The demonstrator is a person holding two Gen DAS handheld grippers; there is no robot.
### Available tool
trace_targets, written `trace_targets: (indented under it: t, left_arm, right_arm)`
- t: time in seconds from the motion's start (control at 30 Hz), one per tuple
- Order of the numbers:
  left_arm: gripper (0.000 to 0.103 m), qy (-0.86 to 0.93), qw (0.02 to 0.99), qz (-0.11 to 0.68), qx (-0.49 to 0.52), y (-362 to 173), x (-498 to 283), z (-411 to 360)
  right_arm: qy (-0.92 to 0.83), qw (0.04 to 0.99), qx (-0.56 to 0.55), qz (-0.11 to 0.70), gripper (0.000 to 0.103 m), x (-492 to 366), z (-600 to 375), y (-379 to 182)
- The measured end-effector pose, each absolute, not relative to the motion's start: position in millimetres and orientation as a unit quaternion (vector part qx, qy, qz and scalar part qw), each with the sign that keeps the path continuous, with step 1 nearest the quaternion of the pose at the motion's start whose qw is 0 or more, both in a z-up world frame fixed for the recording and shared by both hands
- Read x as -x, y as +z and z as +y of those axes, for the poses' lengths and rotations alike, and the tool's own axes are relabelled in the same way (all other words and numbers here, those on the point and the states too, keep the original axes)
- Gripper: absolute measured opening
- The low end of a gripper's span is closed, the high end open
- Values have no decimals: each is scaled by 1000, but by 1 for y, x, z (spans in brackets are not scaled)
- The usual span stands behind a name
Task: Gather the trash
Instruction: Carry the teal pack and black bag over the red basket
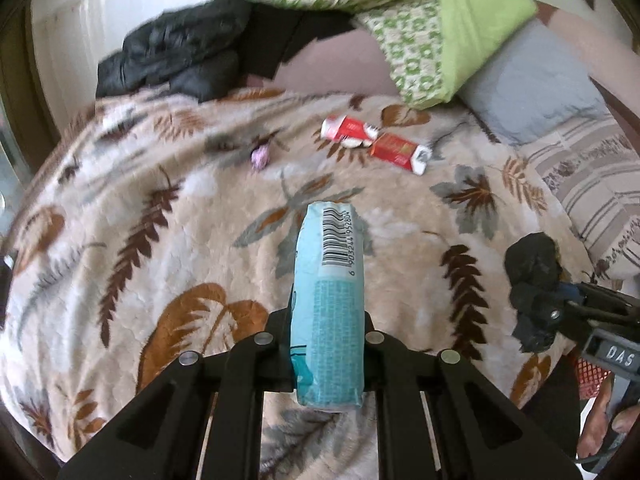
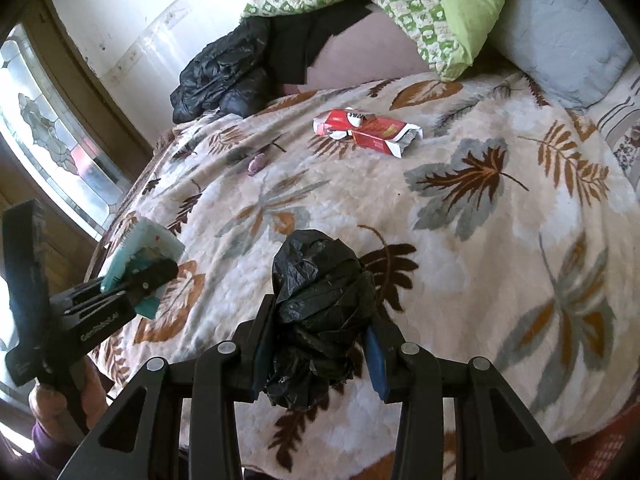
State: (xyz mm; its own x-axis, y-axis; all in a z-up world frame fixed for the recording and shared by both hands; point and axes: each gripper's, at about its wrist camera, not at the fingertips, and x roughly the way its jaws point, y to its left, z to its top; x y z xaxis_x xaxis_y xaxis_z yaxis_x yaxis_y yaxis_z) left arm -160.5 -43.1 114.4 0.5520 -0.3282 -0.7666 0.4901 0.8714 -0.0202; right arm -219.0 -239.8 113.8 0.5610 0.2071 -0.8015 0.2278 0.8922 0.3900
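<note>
My left gripper [image 1: 328, 320] is shut on a light blue tissue packet [image 1: 330, 280] with a barcode, held above the leaf-patterned blanket [image 1: 160, 200]; the same packet [image 2: 140, 252] and left gripper [image 2: 136, 276] show at the left of the right wrist view. My right gripper [image 2: 316, 344] is shut on a crumpled black plastic bag [image 2: 320, 300], also seen at the right edge as the black bag [image 1: 534, 276]. Two red and white crushed packs [image 1: 376, 140] lie together farther up the bed, the same packs [image 2: 366, 130] in the right view. A small pink wrapper [image 1: 260, 157] lies left of them.
A black jacket [image 1: 176, 56] and a green patterned quilt [image 1: 420, 32] lie at the head of the bed. A grey pillow [image 1: 528, 84] sits at the right. A stained-glass window [image 2: 48, 140] is beyond the bed's left side. A hand [image 2: 52, 404] holds the left gripper's handle.
</note>
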Motion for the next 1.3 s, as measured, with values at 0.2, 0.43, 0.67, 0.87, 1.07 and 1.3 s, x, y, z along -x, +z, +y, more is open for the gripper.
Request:
trace_targets:
  t: [0.2, 0.43, 0.67, 0.87, 1.07, 1.3]
  left_arm:
    - [13, -214, 890, 381, -131, 129, 180, -52]
    - [13, -198, 894, 375, -144, 131, 191, -46]
    - [13, -193, 896, 374, -140, 132, 197, -43]
    - [13, -188, 899, 367, -145, 135, 204, -44]
    - [13, -190, 896, 374, -147, 133, 206, -47]
    - [13, -195, 893, 374, -156, 130, 207, -54]
  right_arm:
    - [-14, 865, -221, 451, 43, 239, -232, 136]
    - [-26, 869, -209, 447, 43, 255, -226, 146]
    - [-32, 868, -214, 448, 43, 263, -222, 146]
    - [-31, 869, -213, 445, 43, 265, -221, 147]
    - [-31, 874, -209, 437, 43, 270, -223, 152]
    - [-40, 872, -217, 436, 43, 275, -233, 151]
